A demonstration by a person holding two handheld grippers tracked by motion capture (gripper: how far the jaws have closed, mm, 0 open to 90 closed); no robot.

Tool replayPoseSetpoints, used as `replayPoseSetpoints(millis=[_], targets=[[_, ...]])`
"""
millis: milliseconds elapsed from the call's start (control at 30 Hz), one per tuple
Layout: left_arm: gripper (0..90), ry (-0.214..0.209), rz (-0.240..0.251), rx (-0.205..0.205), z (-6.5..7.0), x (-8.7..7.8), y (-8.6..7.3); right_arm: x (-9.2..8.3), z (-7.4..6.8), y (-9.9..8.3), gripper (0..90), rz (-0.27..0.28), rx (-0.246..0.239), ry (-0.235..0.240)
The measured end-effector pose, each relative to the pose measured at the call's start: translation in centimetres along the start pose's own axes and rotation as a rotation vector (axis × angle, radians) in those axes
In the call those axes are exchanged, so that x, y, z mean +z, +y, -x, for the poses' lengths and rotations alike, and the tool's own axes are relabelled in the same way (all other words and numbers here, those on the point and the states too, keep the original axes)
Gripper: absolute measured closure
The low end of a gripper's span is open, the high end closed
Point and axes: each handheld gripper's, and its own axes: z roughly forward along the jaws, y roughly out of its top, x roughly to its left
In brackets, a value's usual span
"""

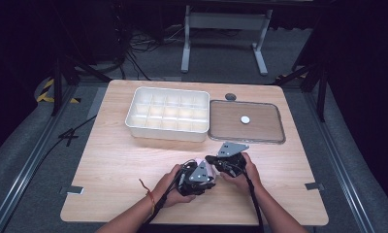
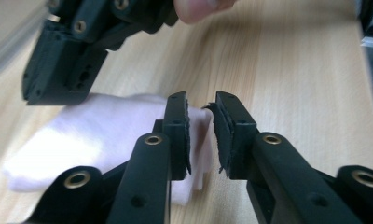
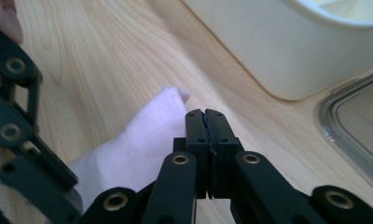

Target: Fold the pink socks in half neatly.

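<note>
Your left gripper (image 2: pixel 202 135) has its jaws slightly apart, an edge of the soft white folded cloth (image 2: pixel 100 135) in the gap, pads not pressing it. Your right gripper (image 3: pixel 206 140) has its jaws pressed together over the cloth's edge. The cloth lies on the light wooden table (image 1: pixel 119 155), near centre, between your hands.

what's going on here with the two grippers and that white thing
A person holds a gripper in each hand over a small white cloth near the front of the wooden table. The left gripper has its jaws slightly apart around an edge of the cloth. The right gripper is shut beside it. A white divided tray and a flat lid sit behind, untouched.
</note>
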Motion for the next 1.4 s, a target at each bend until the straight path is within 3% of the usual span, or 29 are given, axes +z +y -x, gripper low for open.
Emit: replayPoseSetpoints(millis=[200,367,567,633,833,1067,1200,1400], targets=[[65.4,0.045,0.046,0.013,-0.5,-2.7,0.3,-0.7,0.1,0.3,87.6,0.020,-0.002,0.001],[59.4,0.097,0.043,0.001,-1.1,-5.0,-0.4,-1.2,0.0,0.8,83.5,0.038,-0.006,-0.001],[47.3,0.161,-0.061,-0.023,-1.9,-7.2,-3.0,-2.1,0.0,1.4,78.0,0.069,0.026,-0.001],[43.8,0.189,-0.086,-0.050,-2.1,-7.8,-4.4,-2.4,-0.1,1.6,76.9,0.074,0.030,0.000],[34.8,0.248,-0.144,-0.083,-2.8,-9.5,-7.6,-2.3,-0.6,1.6,67.9,0.041,0.040,0.009],[32.2,0.278,-0.166,-0.154,-3.7,-10.7,-10.6,-2.0,-1.2,1.5,59.1,0.005,0.037,0.033],[30.6,0.260,-0.173,-0.188,-4.0,-10.8,-12.0,-1.4,-1.3,1.2,57.1,-0.037,0.023,0.032],[28.8,0.253,-0.131,-0.247,-4.5,-11.2,-13.1,-0.1,-0.5,0.3,53.0,-0.088,0.053,0.057]])
